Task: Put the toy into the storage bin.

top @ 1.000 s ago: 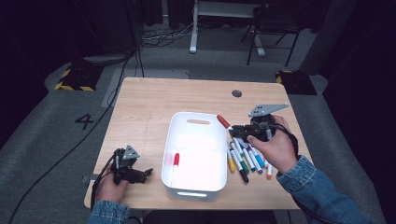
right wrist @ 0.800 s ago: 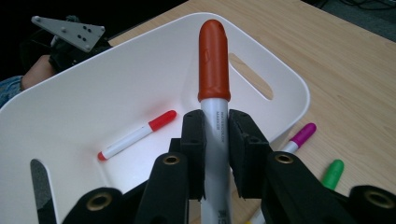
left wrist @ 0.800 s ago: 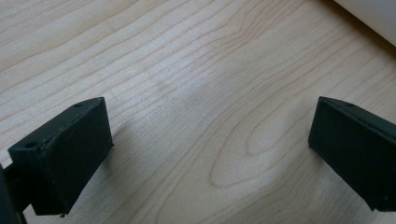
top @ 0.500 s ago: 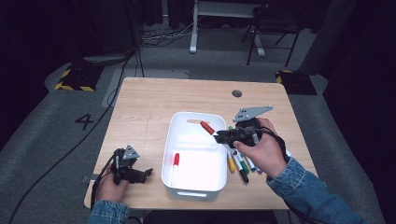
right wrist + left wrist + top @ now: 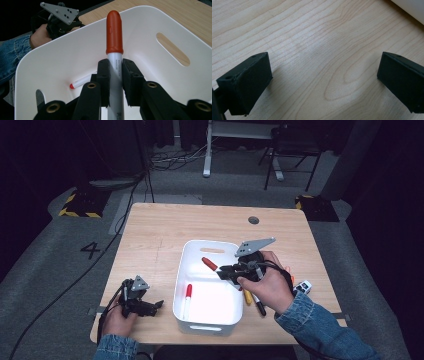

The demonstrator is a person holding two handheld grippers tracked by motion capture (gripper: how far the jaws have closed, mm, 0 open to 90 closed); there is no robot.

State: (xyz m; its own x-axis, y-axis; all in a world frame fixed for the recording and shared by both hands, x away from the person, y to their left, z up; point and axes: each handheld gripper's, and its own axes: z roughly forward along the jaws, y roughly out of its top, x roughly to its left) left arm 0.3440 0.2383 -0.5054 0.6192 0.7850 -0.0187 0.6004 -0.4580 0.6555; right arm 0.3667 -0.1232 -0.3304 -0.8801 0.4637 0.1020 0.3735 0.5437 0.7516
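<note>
The right tongs [image 5: 115,75] clamp the light, stiff, slick red-capped white plastic marker [image 5: 114,47] mid-barrel (a sound hold) over the white plastic bin [image 5: 192,270]; the left tongs [image 5: 322,82] stand apart.

Near the top centre of the frame you have a white desk leg [image 5: 206,150] and, to its right, a dark chair [image 5: 292,150] on grey floor [image 5: 50,285]. A black-and-yellow striped block [image 5: 80,204] sits at upper left, with a painted number 4 [image 5: 90,250] below it; the wooden tabletop [image 5: 165,227] has a round grommet [image 5: 253,220] right of centre.
</note>
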